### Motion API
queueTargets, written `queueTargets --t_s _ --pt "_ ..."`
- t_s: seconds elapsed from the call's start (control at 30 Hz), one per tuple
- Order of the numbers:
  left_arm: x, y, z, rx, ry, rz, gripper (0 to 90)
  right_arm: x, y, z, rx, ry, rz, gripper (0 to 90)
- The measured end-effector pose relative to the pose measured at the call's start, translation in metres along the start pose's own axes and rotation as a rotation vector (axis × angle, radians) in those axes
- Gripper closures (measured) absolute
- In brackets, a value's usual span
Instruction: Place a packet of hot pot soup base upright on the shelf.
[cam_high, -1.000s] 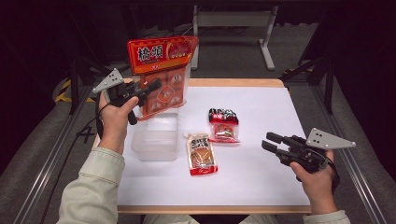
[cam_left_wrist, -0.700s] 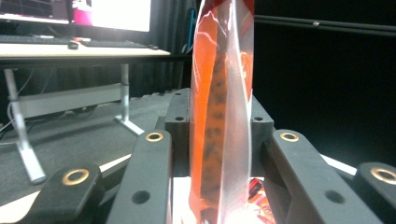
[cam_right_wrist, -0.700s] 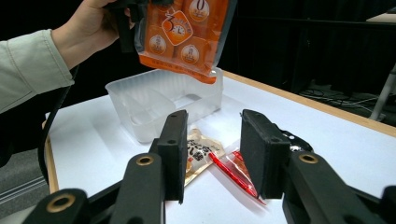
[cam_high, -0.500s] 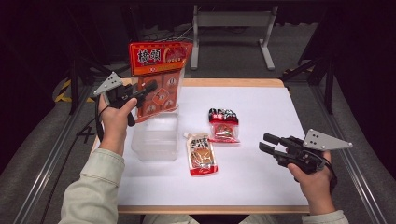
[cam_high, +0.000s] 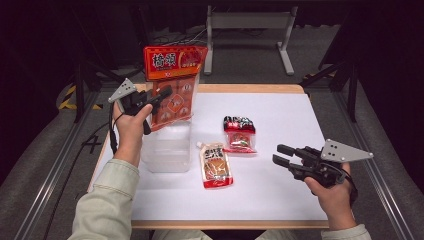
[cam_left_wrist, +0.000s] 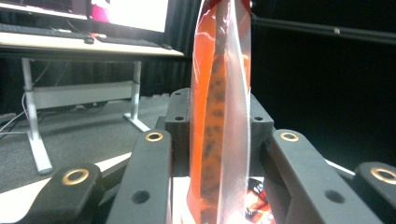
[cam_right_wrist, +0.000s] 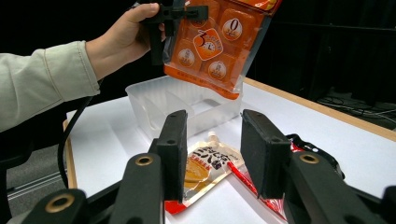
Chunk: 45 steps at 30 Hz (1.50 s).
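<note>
From the high view, the big orange snack bag (cam_high: 172, 85) was clamped by the left gripper (cam_high: 159, 96) at its left edge and held upright, its bottom hanging right over the clear plastic bin (cam_high: 167, 147). The right gripper (cam_high: 283, 155) was parked low at the table's right side, jaws apart with nothing between them, well apart from the bag. Two smaller pouches, an orange one (cam_high: 215, 165) and a red one (cam_high: 240, 135), were laid on the white mat (cam_high: 280, 115) between bin and right gripper; lots of bare mat was left toward the far edge.

In the left gripper view, the bag (cam_left_wrist: 219, 116) was seen edge-on, pinched between the black jaws.

In the right gripper view, the bag (cam_right_wrist: 219, 46) was seen dangling above the bin (cam_right_wrist: 187, 105), with the orange pouch (cam_right_wrist: 208, 163) just past the parted jaws.
</note>
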<state>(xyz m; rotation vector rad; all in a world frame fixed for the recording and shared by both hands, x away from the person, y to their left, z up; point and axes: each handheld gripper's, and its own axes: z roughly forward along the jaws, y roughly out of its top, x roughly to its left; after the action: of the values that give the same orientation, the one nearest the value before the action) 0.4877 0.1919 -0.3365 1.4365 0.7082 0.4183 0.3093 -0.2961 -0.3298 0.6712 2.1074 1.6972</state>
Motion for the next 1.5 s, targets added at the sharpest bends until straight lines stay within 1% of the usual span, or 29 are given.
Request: queueTargets --t_s 0.03,0.13,0.23,0.27,0.3,0.37,0.47,0.5,0.73,0.87,0.93,1.0,1.1,1.2,1.23,1.27,1.33,1.43,1.47,1.5 --pt "0.001 -0.002 0.0 -0.007 0.005 -0.004 70.8 0.0 0.0 0.0 -0.005 0.002 -0.001 61.8" --pt "0.004 -0.008 0.0 0.006 0.02 -0.001 70.8 0.001 0.0 0.0 -0.006 0.004 -0.002 61.8" --pt "0.005 -0.014 0.0 0.008 0.015 -0.011 70.7 0.001 0.0 0.001 -0.004 0.007 -0.002 61.8" --pt "0.005 -0.015 0.0 0.01 0.016 -0.01 70.8 0.001 0.0 0.001 -0.001 0.008 -0.001 61.8" --pt "0.004 -0.016 0.001 0.014 0.017 -0.001 70.7 0.001 0.0 0.002 0.0 0.01 0.0 61.8" --pt "0.003 -0.018 0.003 0.036 0.024 0.001 70.7 0.002 -0.001 0.003 0.003 0.013 0.0 61.6" --pt "0.004 -0.023 0.006 0.08 0.025 -0.014 70.7 0.003 -0.001 0.005 0.005 0.018 -0.002 61.5" --pt "0.004 -0.024 0.007 0.089 0.029 -0.011 70.7 0.003 -0.001 0.005 0.005 0.019 -0.004 61.5" --pt "0.004 -0.025 0.007 0.111 0.039 -0.01 70.6 0.003 0.0 0.004 0.002 0.023 -0.006 61.1" --pt "0.007 -0.025 0.003 0.151 0.037 -0.018 70.4 0.004 0.0 0.004 0.001 0.027 -0.008 60.9" --pt "0.007 -0.025 0.0 0.183 0.04 -0.021 70.4 0.005 0.0 0.003 0.0 0.029 -0.009 60.8" --pt "0.007 -0.024 -0.003 0.204 0.036 -0.014 70.3 0.005 0.0 0.004 0.0 0.032 -0.009 60.5" --pt "0.006 -0.024 -0.005 0.238 0.034 0.007 70.3 0.005 0.0 0.005 0.003 0.036 -0.007 60.4" --pt "0.005 -0.023 -0.008 0.275 0.037 0.008 70.2 0.006 0.0 0.007 0.007 0.039 -0.008 60.1" --pt "0.005 -0.023 -0.008 0.275 0.037 0.008 70.1 0.006 0.0 0.007 0.007 0.039 -0.008 60.1" --pt "0.004 -0.022 -0.01 0.288 0.036 -0.001 70.1 0.006 0.0 0.007 0.006 0.041 -0.007 60.0" --pt "0.005 -0.021 -0.014 0.307 0.041 -0.004 70.1 0.006 0.0 0.008 0.005 0.05 -0.006 59.4" --pt "0.004 -0.02 -0.017 0.332 0.052 0.011 70.0 0.006 0.0 0.008 0.005 0.05 -0.007 59.2" --pt "0.003 -0.02 -0.018 0.353 0.056 0.022 69.9 0.006 0.0 0.009 0.005 0.053 -0.007 59.1" --pt "0.003 -0.02 -0.018 0.353 0.056 0.022 69.9 0.006 0.0 0.009 0.005 0.054 -0.007 59.1"
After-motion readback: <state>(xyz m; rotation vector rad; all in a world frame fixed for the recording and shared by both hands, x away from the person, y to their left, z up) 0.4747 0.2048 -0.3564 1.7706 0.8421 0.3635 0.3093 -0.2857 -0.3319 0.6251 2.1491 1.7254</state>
